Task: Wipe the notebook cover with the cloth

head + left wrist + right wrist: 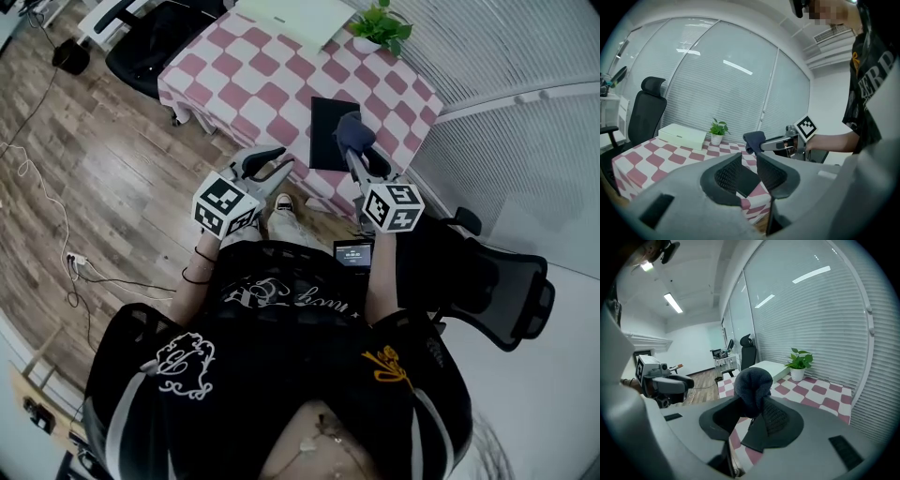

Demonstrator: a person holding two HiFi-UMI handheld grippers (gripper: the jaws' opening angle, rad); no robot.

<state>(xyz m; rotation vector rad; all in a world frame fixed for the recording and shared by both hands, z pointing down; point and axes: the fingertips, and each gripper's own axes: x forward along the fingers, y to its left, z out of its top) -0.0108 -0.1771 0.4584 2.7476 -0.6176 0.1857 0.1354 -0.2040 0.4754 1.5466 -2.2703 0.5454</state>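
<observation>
A black notebook lies flat on the pink-and-white checked table, near its front edge. My right gripper is shut on a bunched dark blue cloth, held over the notebook's right side. In the right gripper view the cloth bulges up from between the jaws. My left gripper hangs open and empty just off the table's front edge, left of the notebook. Between its spread jaws, the left gripper view shows the notebook and, beyond it, the cloth.
At the table's far end stand a white box and a small potted plant. One black office chair is at my right, another beyond the table's left corner. Cables trail over the wooden floor.
</observation>
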